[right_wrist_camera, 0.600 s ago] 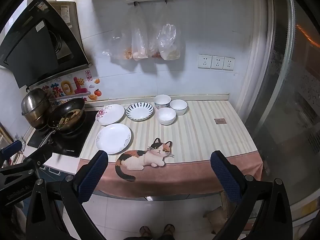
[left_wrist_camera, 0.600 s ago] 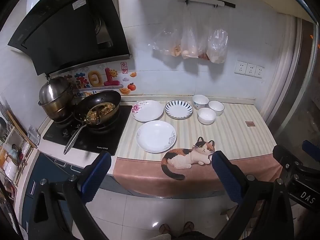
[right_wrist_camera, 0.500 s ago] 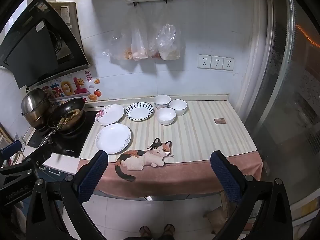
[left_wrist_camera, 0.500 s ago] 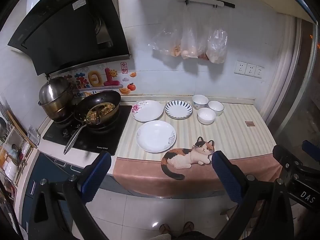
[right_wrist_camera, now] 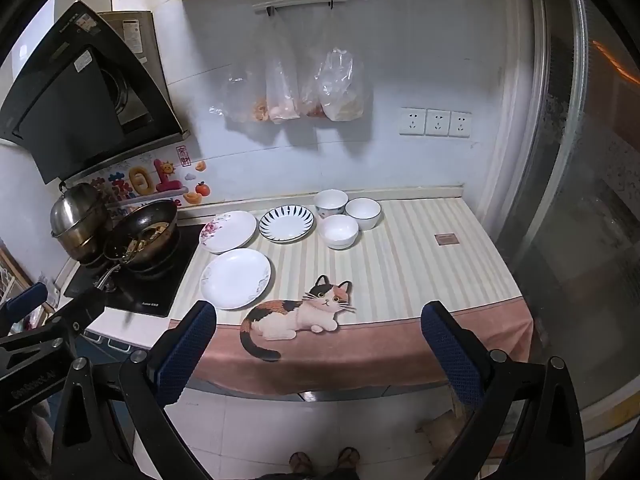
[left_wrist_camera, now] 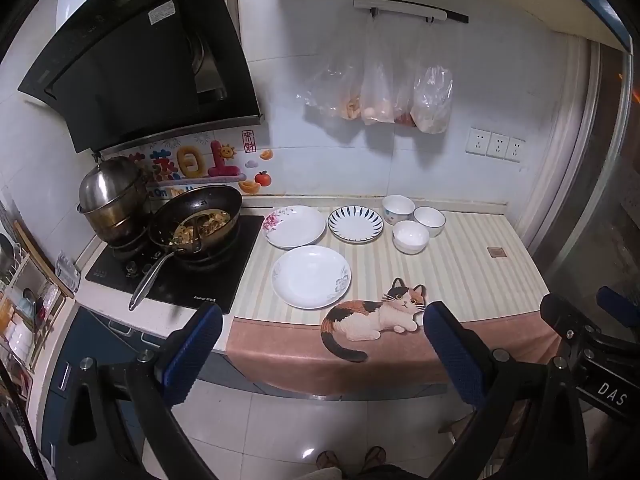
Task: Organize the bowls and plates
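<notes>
A: Where do the dishes sit?

B: On the striped cream counter mat (left_wrist_camera: 440, 276), taking the blue-striped white plate (left_wrist_camera: 355, 224) as the dial's centre: the pink-flowered white plate (left_wrist_camera: 295, 227) lies just beside it at nine o'clock, and the plain white plate with a grey floral rim (left_wrist_camera: 311, 276) at seven.

A: And the bowls?

B: Three small white ceramic bowls (left_wrist_camera: 409, 237) cluster at three o'clock, close together.

A: The grippers?

B: The left gripper (left_wrist_camera: 322, 354) and the right gripper (right_wrist_camera: 318, 350) both hang out in front of the counter, blue-padded jaws spread wide, nothing between them.

A: Anything else?

B: A dark wok of food (left_wrist_camera: 196, 222) on the black hob (left_wrist_camera: 180, 280), farther out at nine o'clock.
</notes>
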Demonstrator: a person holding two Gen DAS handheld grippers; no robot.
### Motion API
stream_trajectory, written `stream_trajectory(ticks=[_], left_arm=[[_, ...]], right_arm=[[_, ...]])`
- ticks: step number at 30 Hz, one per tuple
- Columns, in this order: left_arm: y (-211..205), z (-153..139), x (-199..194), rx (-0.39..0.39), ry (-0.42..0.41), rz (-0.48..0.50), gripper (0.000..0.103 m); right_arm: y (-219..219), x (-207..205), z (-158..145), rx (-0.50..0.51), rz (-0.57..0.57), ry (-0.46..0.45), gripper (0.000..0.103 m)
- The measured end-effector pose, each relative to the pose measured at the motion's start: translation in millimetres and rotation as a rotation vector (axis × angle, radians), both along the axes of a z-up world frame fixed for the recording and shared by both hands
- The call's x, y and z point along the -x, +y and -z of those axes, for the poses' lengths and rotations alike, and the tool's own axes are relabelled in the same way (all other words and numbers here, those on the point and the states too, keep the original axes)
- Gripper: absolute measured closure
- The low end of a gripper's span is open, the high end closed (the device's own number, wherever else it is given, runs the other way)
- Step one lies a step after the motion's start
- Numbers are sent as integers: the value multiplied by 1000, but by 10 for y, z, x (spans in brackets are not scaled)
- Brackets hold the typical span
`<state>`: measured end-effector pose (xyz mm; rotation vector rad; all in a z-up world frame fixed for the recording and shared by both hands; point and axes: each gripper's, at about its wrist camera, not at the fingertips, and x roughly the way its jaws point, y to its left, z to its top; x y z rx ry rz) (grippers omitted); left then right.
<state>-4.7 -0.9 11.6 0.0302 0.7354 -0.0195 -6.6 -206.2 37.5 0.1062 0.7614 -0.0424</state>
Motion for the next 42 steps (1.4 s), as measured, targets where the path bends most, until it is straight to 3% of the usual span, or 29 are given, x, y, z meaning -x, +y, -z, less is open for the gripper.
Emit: stream_trajectory(ticks=[42], left_arm=[[6,-77,-4,6,-9,-5,0]], right_arm=[[102,-111,-116,6,-6,-18,0]])
